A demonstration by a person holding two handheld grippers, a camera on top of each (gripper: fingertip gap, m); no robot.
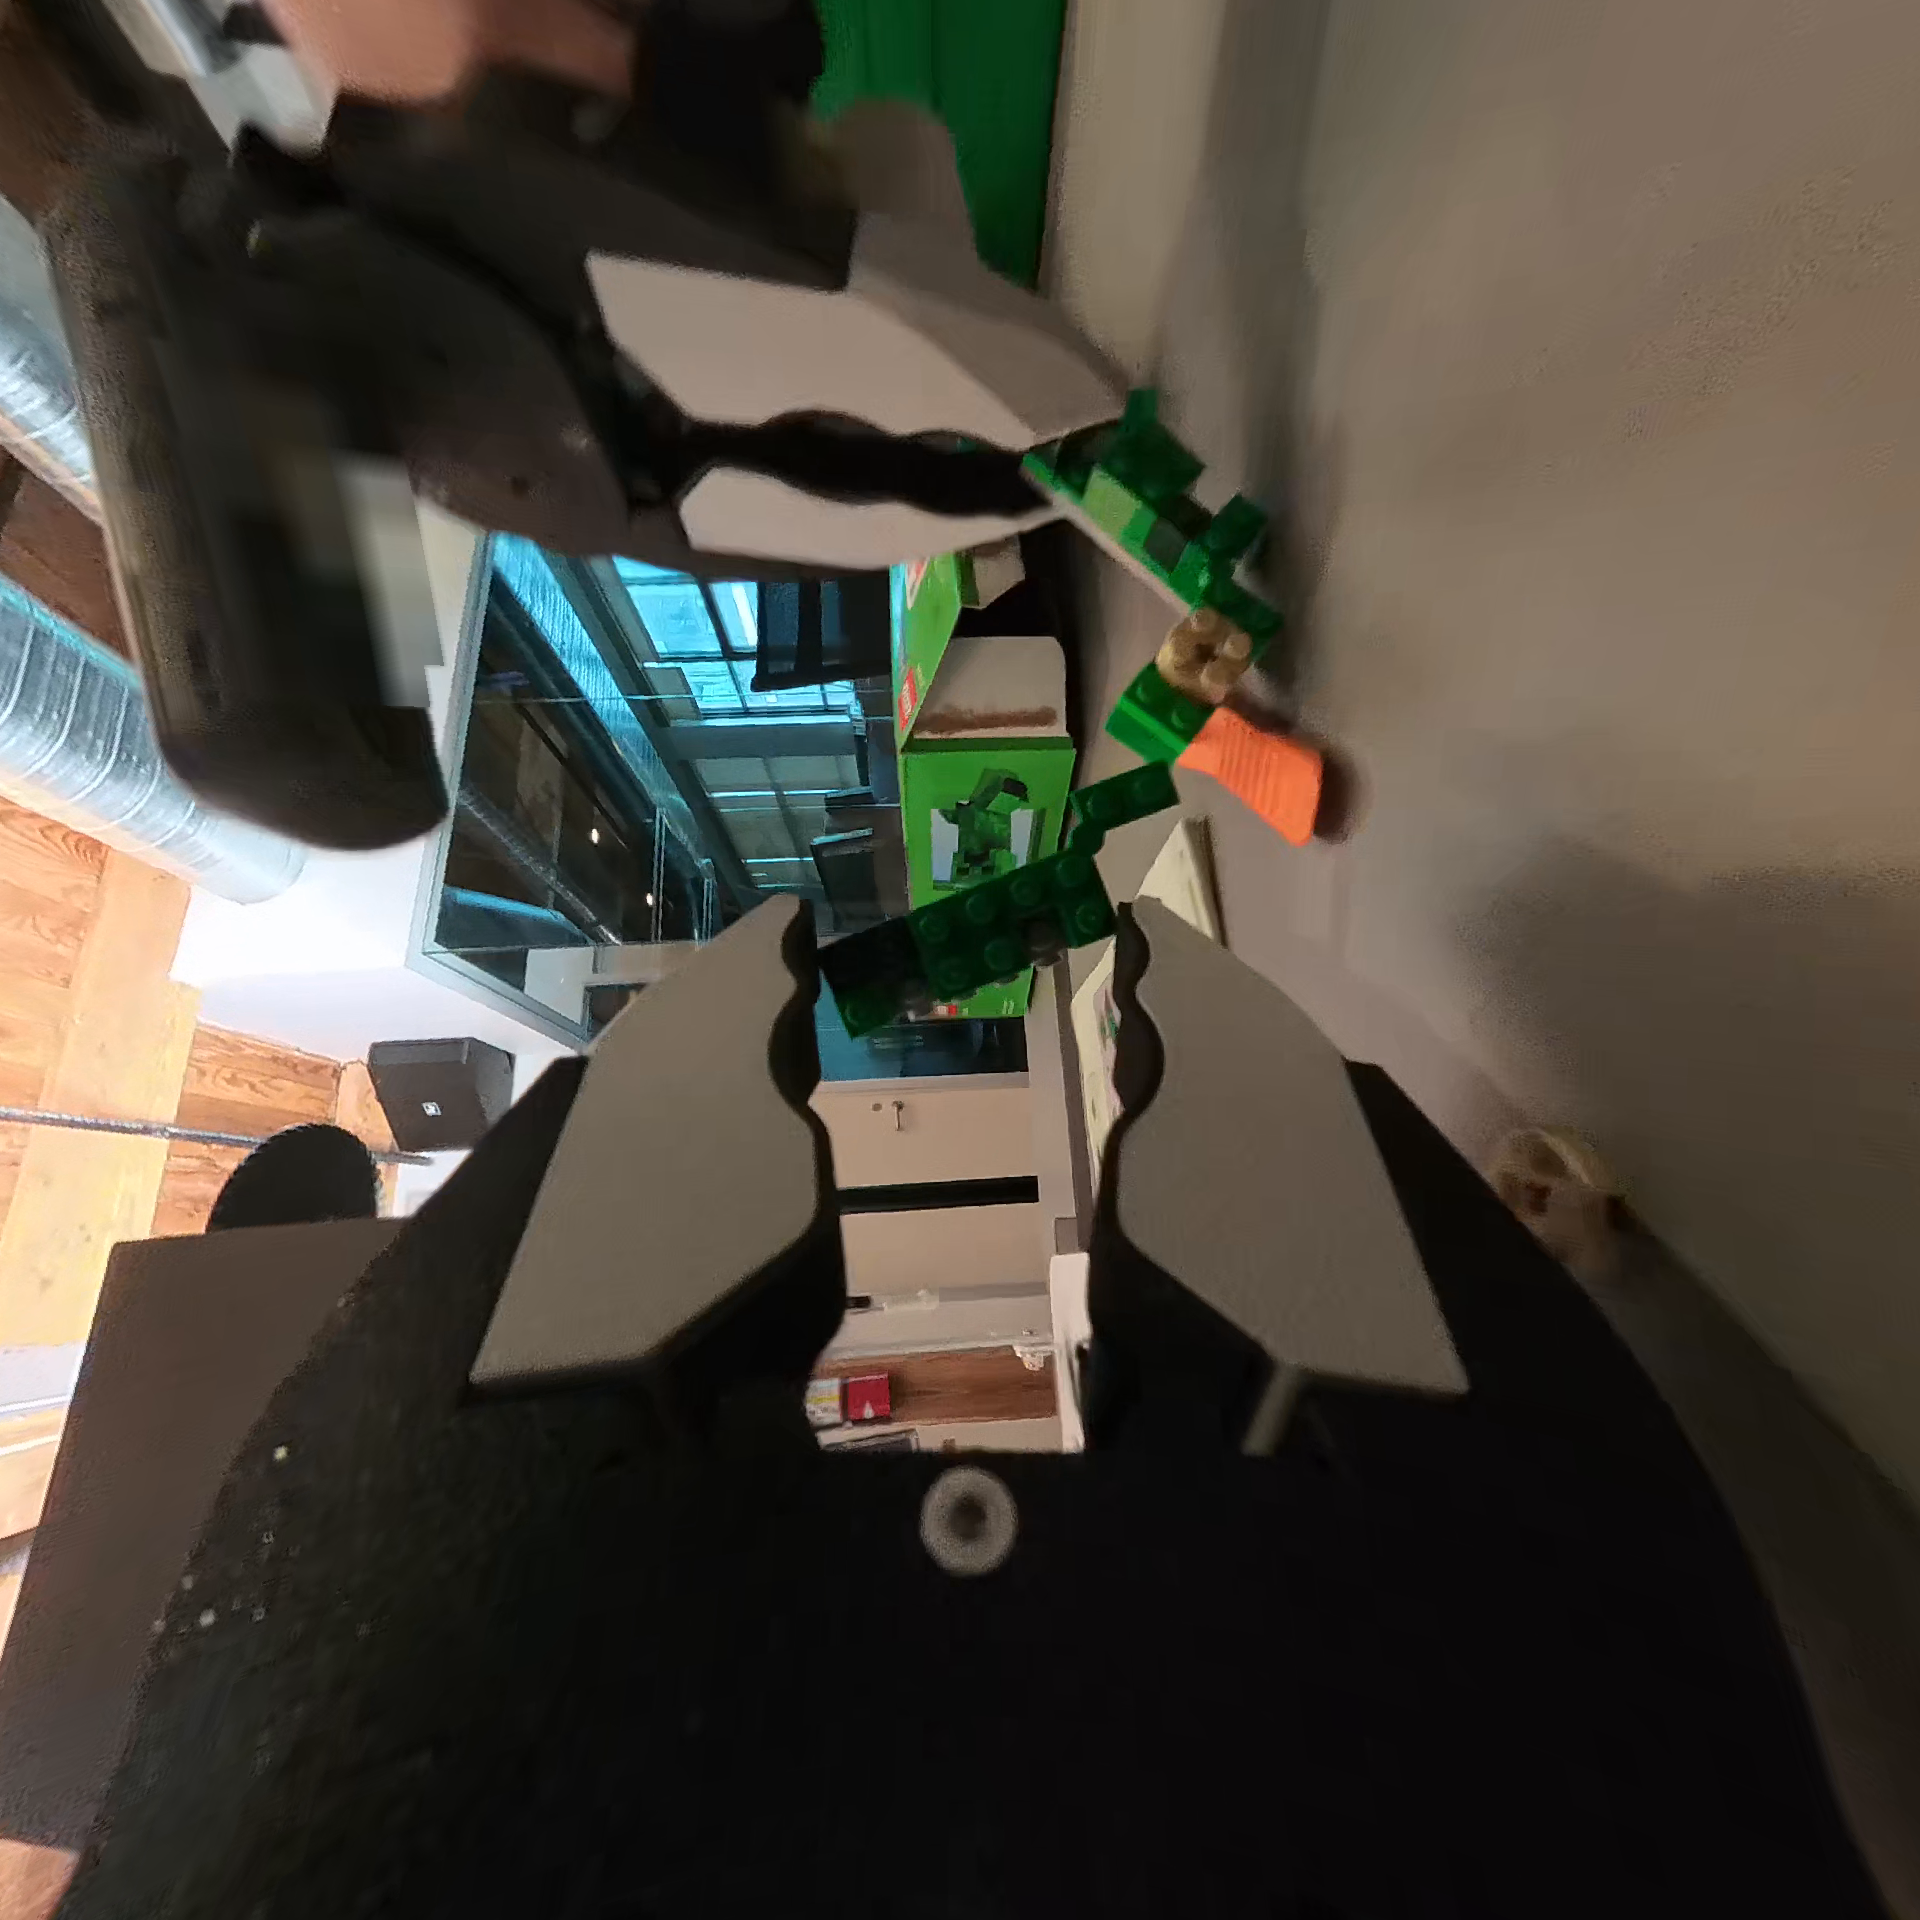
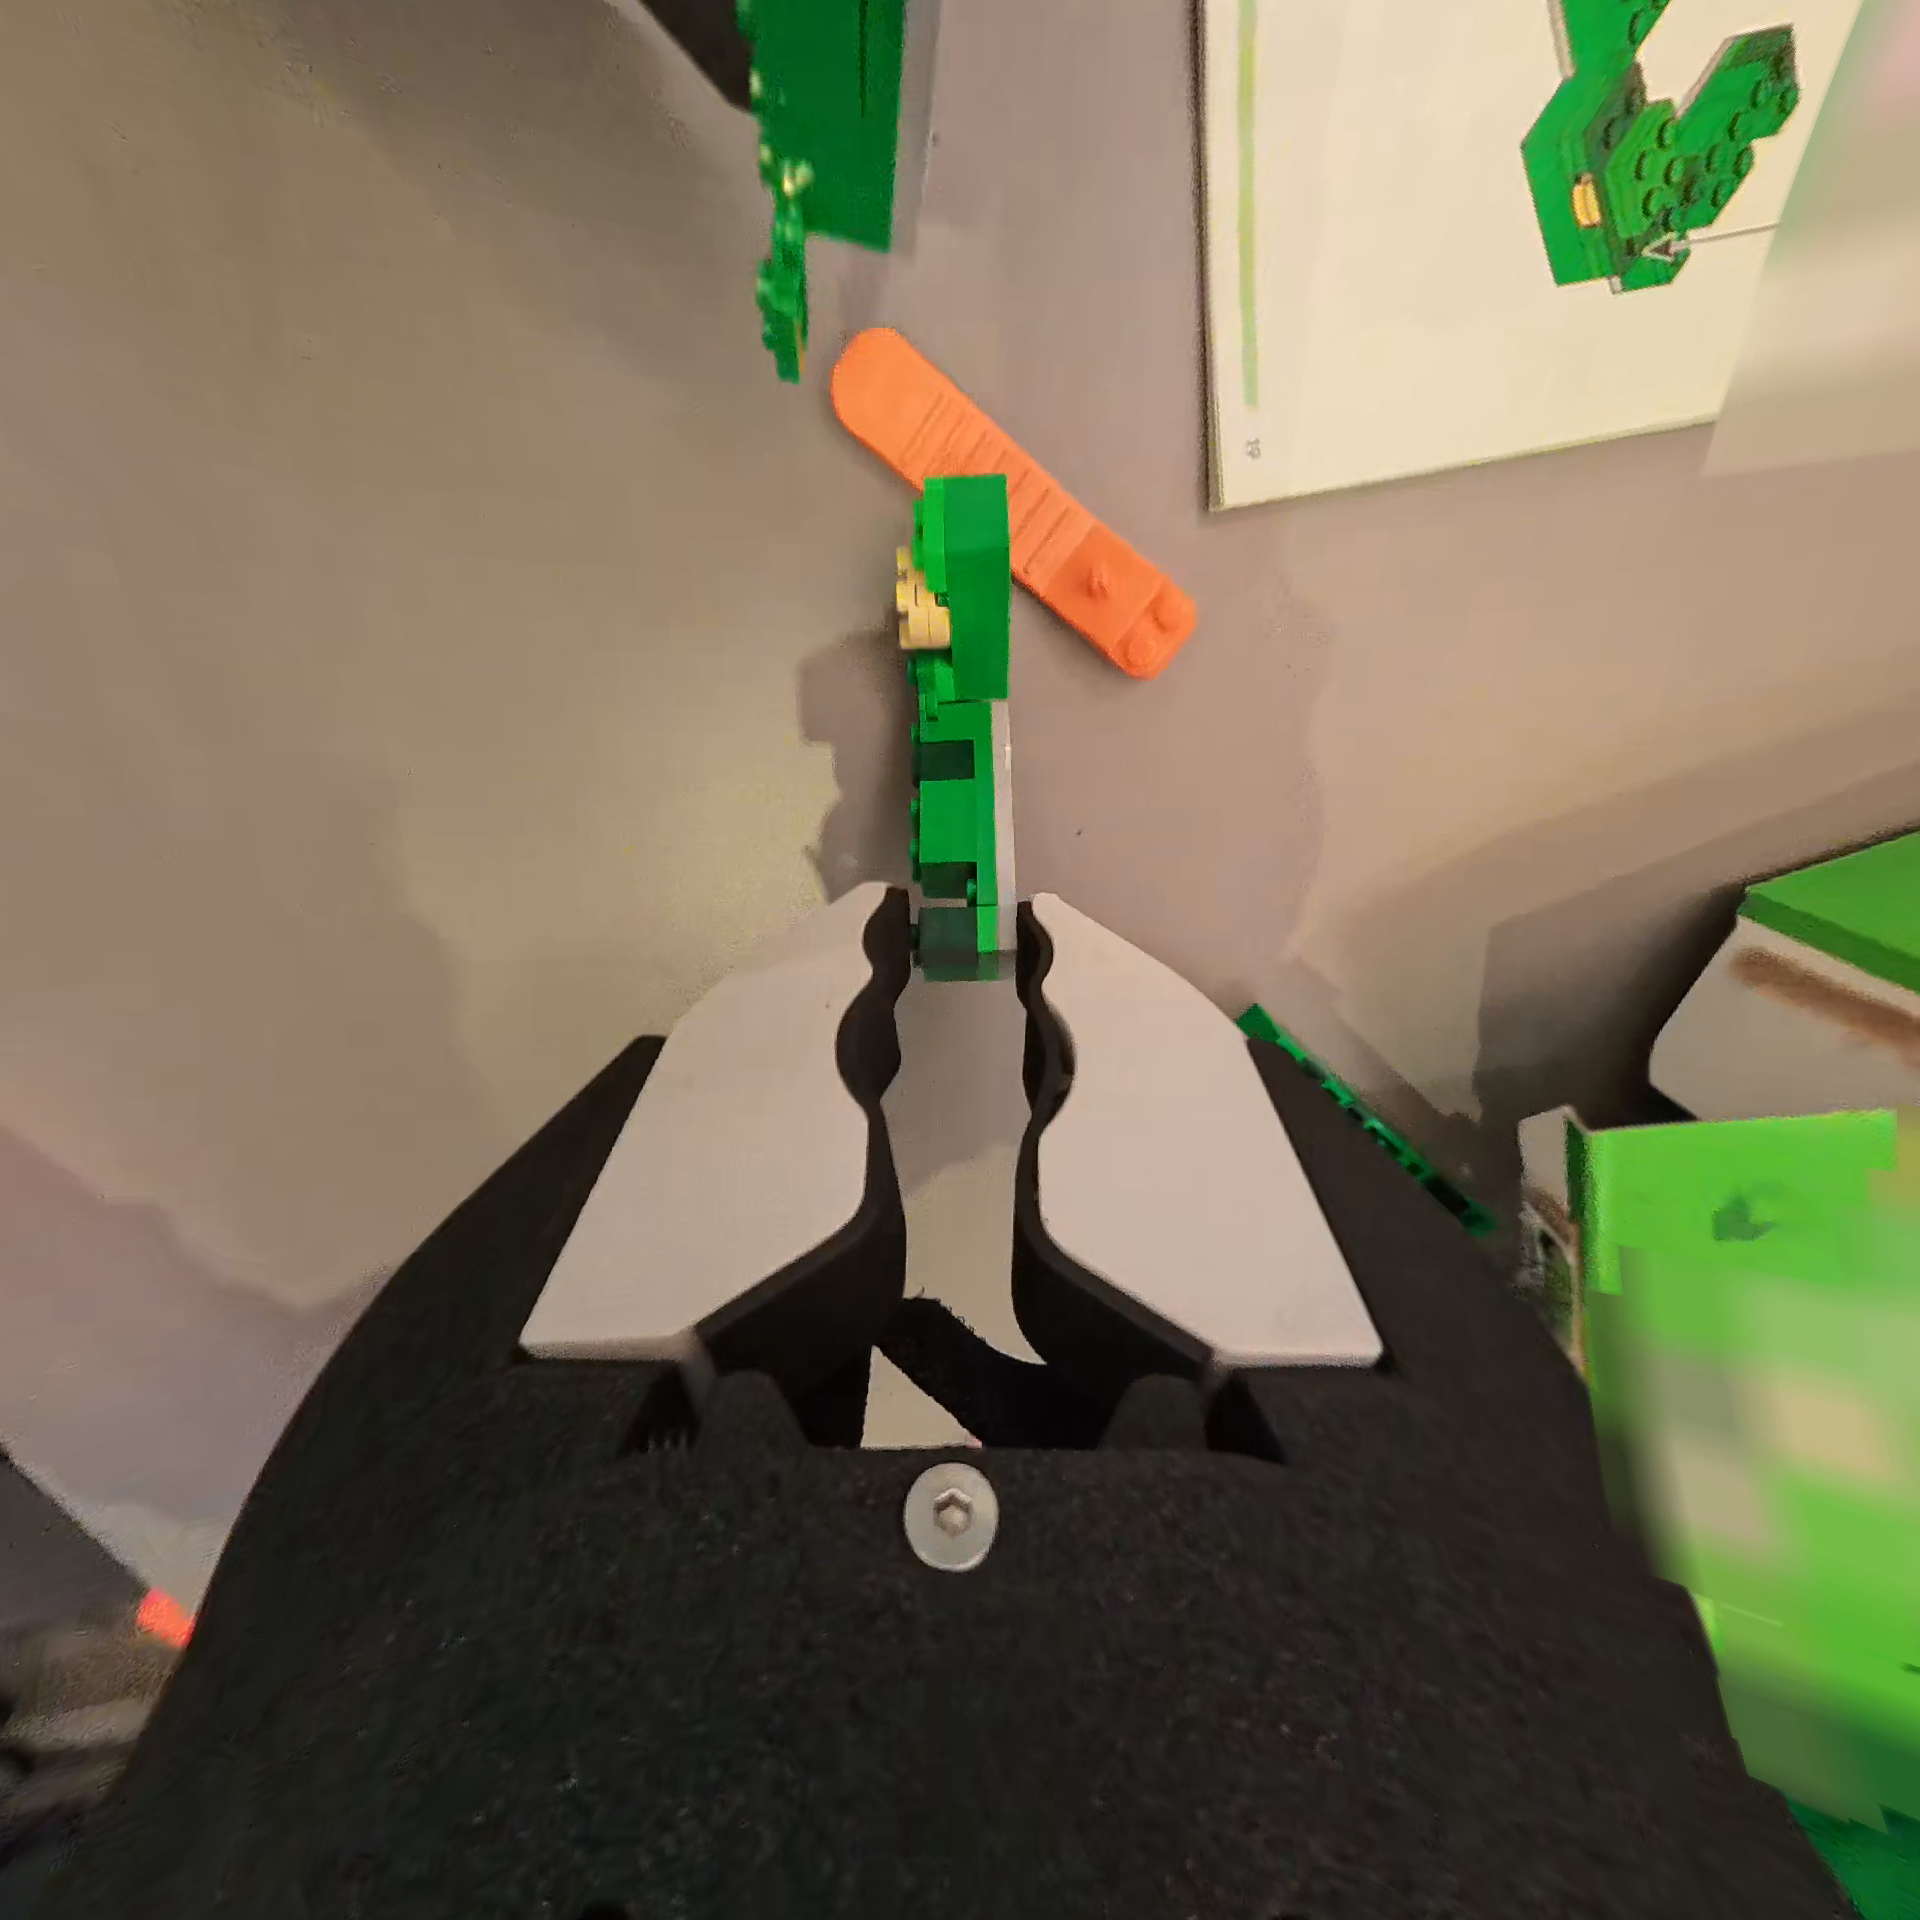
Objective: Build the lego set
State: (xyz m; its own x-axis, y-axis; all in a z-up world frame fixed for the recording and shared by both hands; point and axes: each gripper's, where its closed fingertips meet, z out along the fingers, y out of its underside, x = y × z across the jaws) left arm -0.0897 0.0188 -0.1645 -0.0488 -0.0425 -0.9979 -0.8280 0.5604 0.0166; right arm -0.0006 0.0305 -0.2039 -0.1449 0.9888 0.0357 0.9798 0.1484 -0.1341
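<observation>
In the left wrist view my left gripper (image 1: 961, 925) is shut on a dark green plate assembly (image 1: 997, 925), held in the air across its fingertips. The assembly shows edge-on at the top of the right wrist view (image 2: 821, 135). My right gripper (image 2: 958, 914) is shut on the near end of a green build on a grey base plate (image 2: 961, 727), with a tan piece (image 2: 920, 608) near its far end. The build stands on edge against the grey table (image 2: 416, 623). The right gripper (image 1: 1070, 462) and its build (image 1: 1153, 520) also show in the left wrist view, just beyond my left gripper.
An orange brick separator (image 2: 997, 499) lies on the table behind the build, also in the left wrist view (image 1: 1257, 774). An open instruction booklet (image 2: 1455, 260) lies at the far right. A green set box (image 1: 987, 810) stands at the table's edge. A small cream object (image 1: 1548, 1184) lies nearer. My right fingertips sit around 10 cm from my left ones.
</observation>
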